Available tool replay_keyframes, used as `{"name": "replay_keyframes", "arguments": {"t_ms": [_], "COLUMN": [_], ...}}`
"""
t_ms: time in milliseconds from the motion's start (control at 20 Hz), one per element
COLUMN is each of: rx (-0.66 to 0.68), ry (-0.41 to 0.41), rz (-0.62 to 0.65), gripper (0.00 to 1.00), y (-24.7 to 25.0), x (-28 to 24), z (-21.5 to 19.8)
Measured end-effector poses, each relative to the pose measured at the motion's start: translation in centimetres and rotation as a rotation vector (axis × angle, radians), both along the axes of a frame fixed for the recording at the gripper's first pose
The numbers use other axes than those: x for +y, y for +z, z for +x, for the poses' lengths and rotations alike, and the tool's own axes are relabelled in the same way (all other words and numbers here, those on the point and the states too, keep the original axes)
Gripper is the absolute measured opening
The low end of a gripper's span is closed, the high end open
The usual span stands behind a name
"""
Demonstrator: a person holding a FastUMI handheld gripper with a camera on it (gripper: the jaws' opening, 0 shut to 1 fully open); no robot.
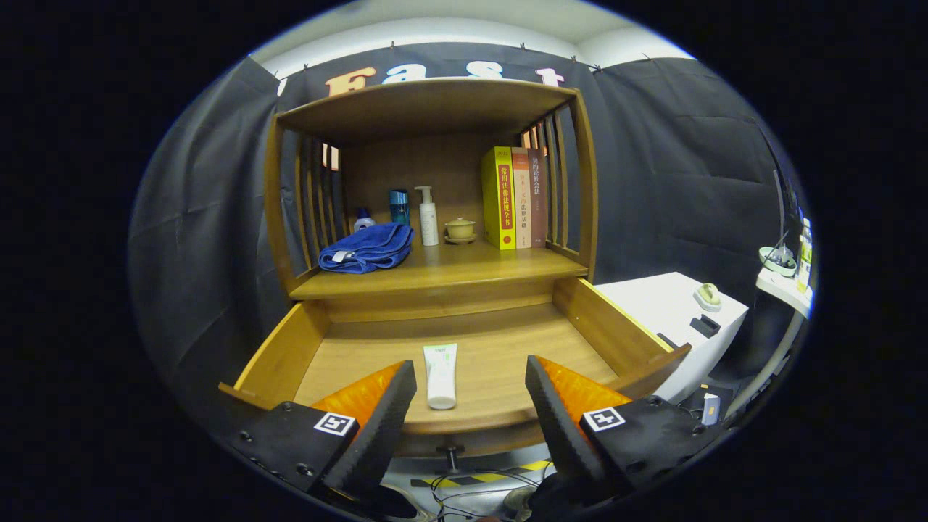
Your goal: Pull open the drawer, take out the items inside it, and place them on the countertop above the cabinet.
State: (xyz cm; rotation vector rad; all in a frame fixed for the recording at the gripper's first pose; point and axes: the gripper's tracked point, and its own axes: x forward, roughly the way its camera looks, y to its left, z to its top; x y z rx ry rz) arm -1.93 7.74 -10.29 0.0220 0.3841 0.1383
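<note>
The drawer (478, 348) of the wooden cabinet (435, 283) is standing pulled out toward the viewer, its wooden floor exposed. One item is lying in it: a white tube (441, 375) with a green-printed far end and a white cap at the near end, resting flat, lengthwise, close to the drawer's near front edge and roughly at mid-width.

The gripper (471, 384) is hovering just above and in front of the drawer, fingers spread wide and holding nothing. The tube is sitting between the two fingers, nearer the left one, and touching neither.

Assessment: the tube is appearing light, with a soft, squeezable body and a smooth, probably slippery skin; the cap end is looking stiffer. The safer grasp is judged to be across the body's width near the cap, where the wall would deform least. Hard clamping mid-body is risking a squeezed or sliding tube.

The countertop (464, 272) above the drawer is carrying a folded blue towel (367, 248), a pump bottle (428, 215), a small lidded cup (460, 229) and upright books (515, 197); its near right portion is remaining bare wood.
</note>
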Motion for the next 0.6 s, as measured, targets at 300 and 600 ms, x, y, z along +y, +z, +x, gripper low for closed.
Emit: {"name": "replay_keyframes", "arguments": {"t_ms": [300,600], "rx": [0.099,0.330], "ry": [0.093,0.156], "rz": [-0.056,-0.125], "gripper": [0.99,0.98], "y": [1.6,-2.0], "x": [2.8,5.4], "z": [6.2,11.0]}}
